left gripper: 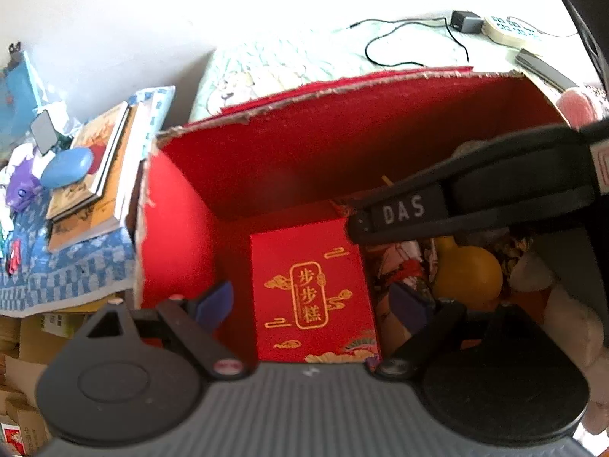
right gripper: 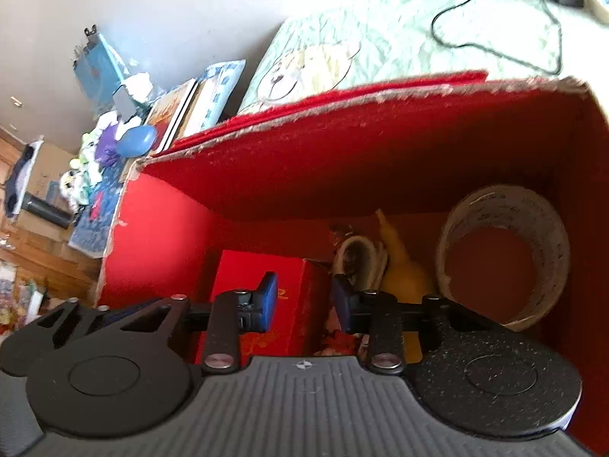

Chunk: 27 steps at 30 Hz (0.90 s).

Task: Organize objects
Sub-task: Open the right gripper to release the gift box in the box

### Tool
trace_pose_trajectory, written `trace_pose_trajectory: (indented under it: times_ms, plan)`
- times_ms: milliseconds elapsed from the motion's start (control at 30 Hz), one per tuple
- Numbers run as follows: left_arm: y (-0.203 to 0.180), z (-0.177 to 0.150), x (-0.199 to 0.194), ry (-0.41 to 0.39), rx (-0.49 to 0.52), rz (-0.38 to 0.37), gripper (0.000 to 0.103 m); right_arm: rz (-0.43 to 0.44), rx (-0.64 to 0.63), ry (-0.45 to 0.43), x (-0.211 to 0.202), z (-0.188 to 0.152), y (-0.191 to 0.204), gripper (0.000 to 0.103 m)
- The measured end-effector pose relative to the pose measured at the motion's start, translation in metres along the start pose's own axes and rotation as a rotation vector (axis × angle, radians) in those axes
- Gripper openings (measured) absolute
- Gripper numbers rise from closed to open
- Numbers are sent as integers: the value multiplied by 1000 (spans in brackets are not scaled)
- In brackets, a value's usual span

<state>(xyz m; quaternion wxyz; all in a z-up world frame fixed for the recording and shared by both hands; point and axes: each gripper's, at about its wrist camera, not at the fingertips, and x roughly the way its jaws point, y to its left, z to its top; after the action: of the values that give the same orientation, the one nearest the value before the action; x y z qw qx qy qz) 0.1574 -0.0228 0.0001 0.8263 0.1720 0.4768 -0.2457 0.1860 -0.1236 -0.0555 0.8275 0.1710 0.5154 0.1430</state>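
Observation:
A big red cardboard box (left gripper: 266, 167) stands open in front of me, its top edge torn. Inside lies a small red gift box (left gripper: 312, 289) with gold characters, flat on the bottom. Beside it are a yellow gourd-shaped object (left gripper: 468, 270) and some printed cloth. My left gripper (left gripper: 312, 304) hangs wide open above the gift box, holding nothing. One black finger (left gripper: 403, 209) of the right gripper reaches in from the right, its tip near the gift box's far corner. My right gripper (right gripper: 304, 301) is open over the gift box (right gripper: 243, 285). A tape roll (right gripper: 502, 251) leans in the box's right corner.
A white coiled cable (right gripper: 357, 255) lies by the yellow object (right gripper: 403, 278). Left of the box, stacked books (left gripper: 95, 175) carry a blue oval case (left gripper: 66, 167). Behind is a green quilt (left gripper: 304, 53) with a black cable (left gripper: 403, 45), charger and power strip. A pink plush (left gripper: 578, 106) sits at the right.

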Motion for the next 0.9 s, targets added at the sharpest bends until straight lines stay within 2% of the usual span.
trace_pose_trajectory:
  times_ms: [333,400,633,733,800,900]
  plan:
    - [1,-5,-11,-28,-39,15,91,-78,27,-90,-32,-17,-3,36]
    - [0,-6,-15,-35,-43,17,91,-76,37,-103,-41,-21,-5,39]
    - [-4,-9,-27,-52,-59,12,93,-170,24,-149,-63,-35,-3,45]
    - [-7,-11,-32,-56,-71,-1,93,-188,21,-161,-71,-40,-1,47]
    - [-7,-13,-35,-57,-81,-10,93,-197,16,-167,-77,-44,0,53]
    - [-10,-16,-43,-73,-92,-17,93,-208,4,-185,-85,-50,4,54]
